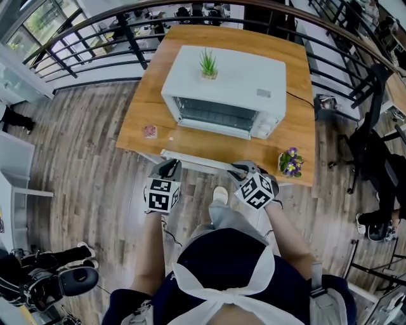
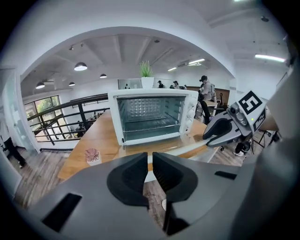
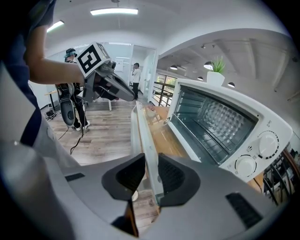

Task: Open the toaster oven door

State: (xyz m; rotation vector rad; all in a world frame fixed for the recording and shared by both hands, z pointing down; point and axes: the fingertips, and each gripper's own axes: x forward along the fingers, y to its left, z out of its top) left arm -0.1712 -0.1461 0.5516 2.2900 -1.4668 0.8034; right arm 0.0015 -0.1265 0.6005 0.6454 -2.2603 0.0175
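This is looking like an open-plan office on a raised level: a black railing (image 1: 95, 38) is curving round beyond the far edge of the wooden desk (image 1: 146, 108), plank flooring (image 1: 82, 171) is running underneath, and a black office chair (image 1: 371, 149) is standing off the desk's right edge. Round ceiling lamps (image 2: 80, 67) and strip lights (image 3: 115, 11) are shining overhead, tall windows (image 2: 44, 105) are letting in daylight, and people (image 2: 205, 89) are standing about in the background
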